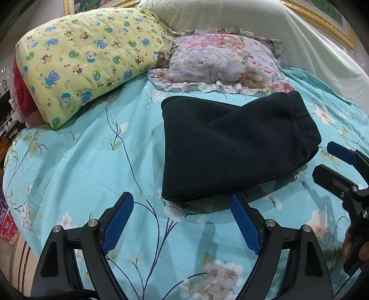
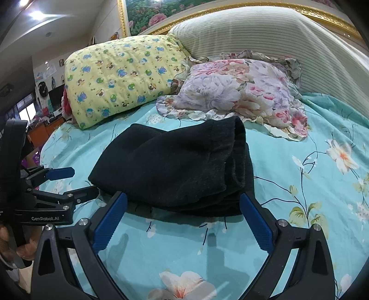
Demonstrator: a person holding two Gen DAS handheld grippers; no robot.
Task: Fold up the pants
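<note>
We saw the folded black fleece pants (image 1: 233, 147) lying mid-bed on the turquoise floral bedsheet (image 1: 92, 161). Our left tool (image 1: 182, 203) and right tool (image 2: 183, 200) gaped wide beside its near edge, gripping nothing.

bedroom, bed by a gilt-framed picture
teal flowered sheet (image 2: 299, 161), ribbed headboard (image 2: 265, 34), floral picture (image 2: 147, 13), ceiling lights (image 2: 34, 13).
</note>
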